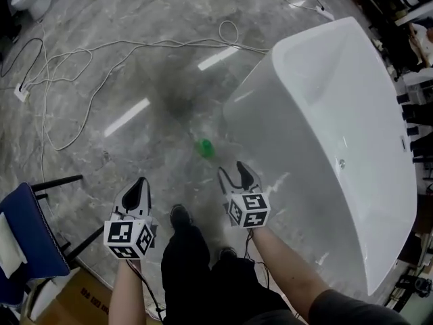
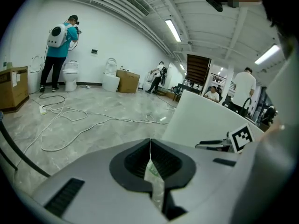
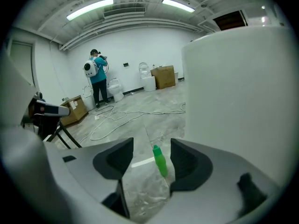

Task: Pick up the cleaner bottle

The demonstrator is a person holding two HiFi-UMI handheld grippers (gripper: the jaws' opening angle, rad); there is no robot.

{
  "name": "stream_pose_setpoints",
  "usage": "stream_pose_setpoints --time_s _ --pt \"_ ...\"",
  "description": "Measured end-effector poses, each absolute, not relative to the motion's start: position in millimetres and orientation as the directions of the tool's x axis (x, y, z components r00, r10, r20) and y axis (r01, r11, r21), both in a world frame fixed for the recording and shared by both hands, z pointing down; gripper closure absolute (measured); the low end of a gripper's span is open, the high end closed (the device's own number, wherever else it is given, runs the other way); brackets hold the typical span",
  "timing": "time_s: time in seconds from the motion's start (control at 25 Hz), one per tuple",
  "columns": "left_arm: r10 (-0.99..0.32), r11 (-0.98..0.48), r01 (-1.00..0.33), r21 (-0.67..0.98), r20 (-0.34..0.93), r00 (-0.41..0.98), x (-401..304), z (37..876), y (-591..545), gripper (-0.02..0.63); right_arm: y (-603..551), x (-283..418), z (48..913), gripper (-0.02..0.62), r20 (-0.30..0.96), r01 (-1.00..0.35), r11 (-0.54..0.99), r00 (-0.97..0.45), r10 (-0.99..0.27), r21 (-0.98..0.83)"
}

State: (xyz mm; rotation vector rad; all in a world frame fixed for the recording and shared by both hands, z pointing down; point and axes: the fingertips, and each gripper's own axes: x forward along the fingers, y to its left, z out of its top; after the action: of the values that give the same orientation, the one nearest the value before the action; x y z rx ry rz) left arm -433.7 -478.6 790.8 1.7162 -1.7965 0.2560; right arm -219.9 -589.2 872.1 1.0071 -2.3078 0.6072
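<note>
The cleaner bottle [image 1: 204, 147] is small and bright green. It stands on the grey marble floor, close to the near end of a white bathtub [image 1: 338, 114]. My right gripper [image 1: 234, 175] hovers just short of the bottle with its jaws open. In the right gripper view the bottle [image 3: 160, 161] shows upright in the gap between the fingers, ahead of them and untouched; the right gripper [image 3: 152, 146] holds nothing. My left gripper [image 1: 140, 183] is off to the left of the bottle, its jaws shut and empty. In the left gripper view the left gripper [image 2: 150, 146] has its pads meeting.
Loose white cables [image 1: 81, 53] snake across the floor beyond the bottle. A blue chair [image 1: 24, 235] and a cardboard box [image 1: 74, 303] sit at the lower left. My shoes [image 1: 180, 217] stand between the grippers. A person in teal [image 3: 97, 76] stands by toilets at the far wall.
</note>
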Motion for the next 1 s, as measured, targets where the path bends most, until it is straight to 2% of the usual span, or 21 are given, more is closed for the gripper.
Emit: stream_pose_setpoints --time_s 0.2,0.52,0.76,1.0 --pt "-0.828 0.107 -0.954 0.28 0.556 0.07 -437.1 861.7 -486.0 0.591 -585.7 -234.2 957.7 0.337 0.66 -0.724 0.663 -0.595 -0.458 -0.192" --pt "-0.848 0.074 -0.967 0.246 0.525 0.069 -443.6 950.3 -493.7 0.591 -591.7 -238.4 1078.5 0.334 0.686 -0.689 0.697 -0.606 -0.402 -0.201" --pt "-0.869 0.088 -0.966 0.243 0.493 0.045 -459.2 992.3 -504.4 0.591 -613.9 -257.0 1126.4 0.336 0.641 -0.623 0.775 -0.639 -0.425 -0.107" --pt "-0.881 0.103 -0.963 0.25 0.473 0.028 -469.7 1011.1 -508.5 0.591 -631.2 -269.5 1157.0 0.334 0.593 -0.649 0.759 -0.63 -0.501 -0.049"
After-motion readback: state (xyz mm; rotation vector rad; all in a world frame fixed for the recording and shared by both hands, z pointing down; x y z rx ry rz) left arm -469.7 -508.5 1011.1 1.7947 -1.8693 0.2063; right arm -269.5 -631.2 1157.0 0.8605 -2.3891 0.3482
